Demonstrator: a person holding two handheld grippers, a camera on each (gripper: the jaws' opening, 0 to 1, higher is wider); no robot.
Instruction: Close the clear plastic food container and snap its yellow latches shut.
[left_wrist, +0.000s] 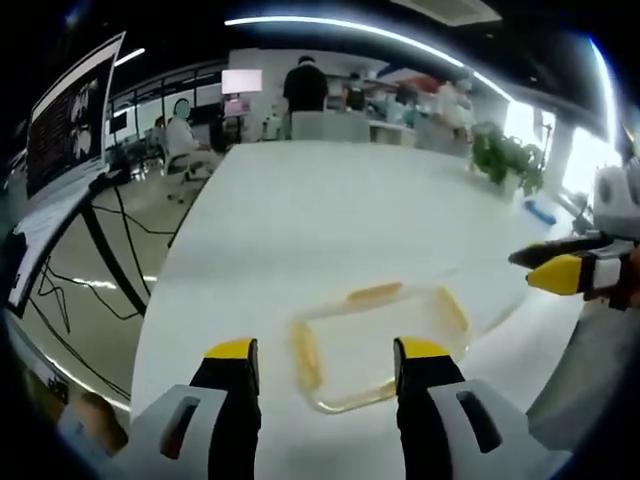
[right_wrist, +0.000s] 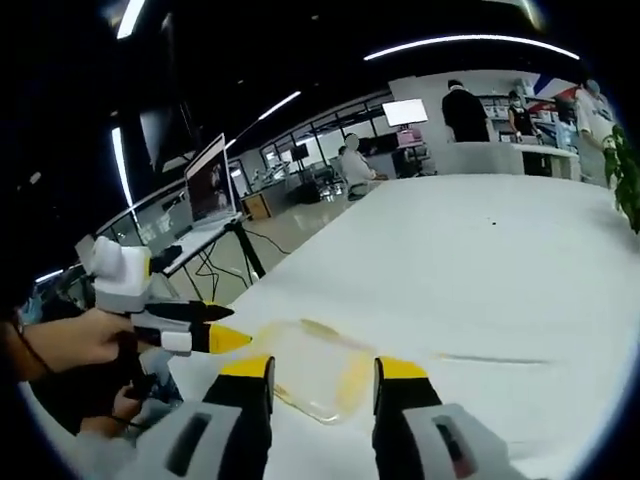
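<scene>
Item: clear food container with yellow latches, lying on the white table near its edge nearest me, my left gripper and right gripper both spread and empty above it; I should press each latch squarely over its rim.

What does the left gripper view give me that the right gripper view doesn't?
Left gripper view: a green potted plant at the table's far right edge, and three yellow latches of the container.

Right gripper view: a hand gripping the left claw, and an open laptop on a stand.

Both: the clear plastic food container with yellow latches on the white table, both claws open, neither touching it.
</scene>
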